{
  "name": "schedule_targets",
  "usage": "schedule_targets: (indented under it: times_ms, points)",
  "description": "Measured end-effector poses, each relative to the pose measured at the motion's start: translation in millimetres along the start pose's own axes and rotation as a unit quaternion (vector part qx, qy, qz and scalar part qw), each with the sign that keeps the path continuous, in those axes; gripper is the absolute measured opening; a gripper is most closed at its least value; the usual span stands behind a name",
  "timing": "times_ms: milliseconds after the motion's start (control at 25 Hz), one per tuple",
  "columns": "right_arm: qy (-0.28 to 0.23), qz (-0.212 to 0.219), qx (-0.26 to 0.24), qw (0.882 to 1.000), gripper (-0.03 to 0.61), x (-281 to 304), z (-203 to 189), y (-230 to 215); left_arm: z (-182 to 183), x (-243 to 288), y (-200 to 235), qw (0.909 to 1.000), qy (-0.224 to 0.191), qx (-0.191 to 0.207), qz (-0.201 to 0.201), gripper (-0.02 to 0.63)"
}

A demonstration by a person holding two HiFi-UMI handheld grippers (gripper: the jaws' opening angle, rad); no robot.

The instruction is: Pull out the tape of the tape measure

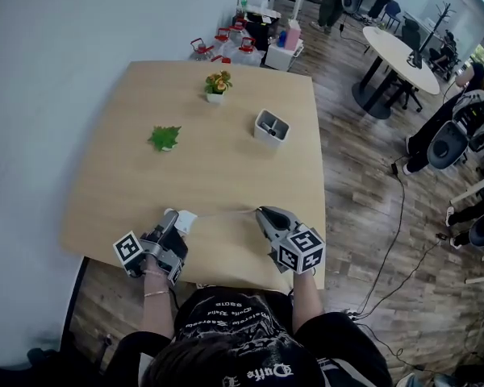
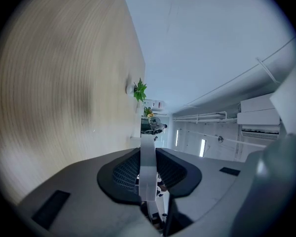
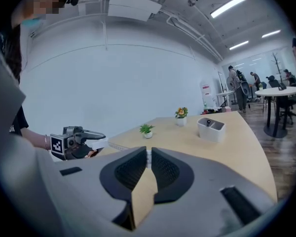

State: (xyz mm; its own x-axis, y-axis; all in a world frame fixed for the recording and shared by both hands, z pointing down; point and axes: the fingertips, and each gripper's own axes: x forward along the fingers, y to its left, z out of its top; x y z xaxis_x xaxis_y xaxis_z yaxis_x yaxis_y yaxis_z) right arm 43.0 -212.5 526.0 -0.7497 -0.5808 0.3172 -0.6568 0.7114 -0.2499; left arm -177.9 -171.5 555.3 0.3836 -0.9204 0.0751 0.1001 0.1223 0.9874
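While beside white wall (image 1: 48, 71), wooden table (image 1: 226, 180)

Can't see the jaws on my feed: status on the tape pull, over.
Left hand-held gripper shut on tape measure. Right hand-held gripper shut on tape, stretched between them. White holder well clear.

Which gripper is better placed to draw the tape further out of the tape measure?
Right. The right gripper has its jaws shut on the end of the tape, while the left gripper clamps the white case, so it likely only anchors.
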Motion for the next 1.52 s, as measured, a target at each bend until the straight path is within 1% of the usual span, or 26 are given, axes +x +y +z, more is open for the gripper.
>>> schedule_targets:
  times_ms: [120,240,520,720,880,1160,1240,1360,1520]
  points:
    - [-0.009,-0.014,0.013,1.0,0.037,-9.9,2.6,-10.2,5.8,-7.5,-0.4,1.0,-0.009,-0.002,-0.001,0.094]
    - [-0.007,-0.014,0.009,1.0,0.037,-9.5,1.7,-11.3,8.1,-7.3,0.5,0.9999,-0.009,0.005,-0.005,0.094]
    - [-0.007,-0.021,0.006,1.0,0.037,-8.7,2.6,-14.4,8.2,-3.6,0.7,1.0,-0.009,0.002,-0.001,0.094]
    - [-0.016,-0.045,0.017,0.999,0.037,-15.2,4.4,-28.8,18.8,-7.6,1.0,0.9998,-0.021,0.003,-0.003,0.094]
    - [-0.017,-0.05,0.017,0.998,0.037,-20.4,5.7,-30.6,16.4,-10.3,-1.7,0.9998,-0.017,0.006,-0.008,0.094]
    - [-0.018,-0.058,0.014,0.998,0.037,-19.9,5.7,-32.0,17.7,-10.7,1.6,0.9999,-0.015,0.002,-0.001,0.094]
    - [-0.019,-0.065,0.015,0.998,0.037,-19.6,4.4,-34.3,18.8,-10.3,3.0,0.9999,-0.016,0.0,0.0,0.094]
    - [-0.026,-0.085,0.025,0.996,0.037,-25.5,4.7,-47.2,23.6,-10.0,4.3,0.9995,-0.03,-0.009,0.001,0.094]
    - [-0.03,-0.094,0.032,0.995,0.037,-32.4,6.7,-57.2,22.8,-7.1,-0.8,0.9996,-0.027,-0.001,-0.004,0.094]
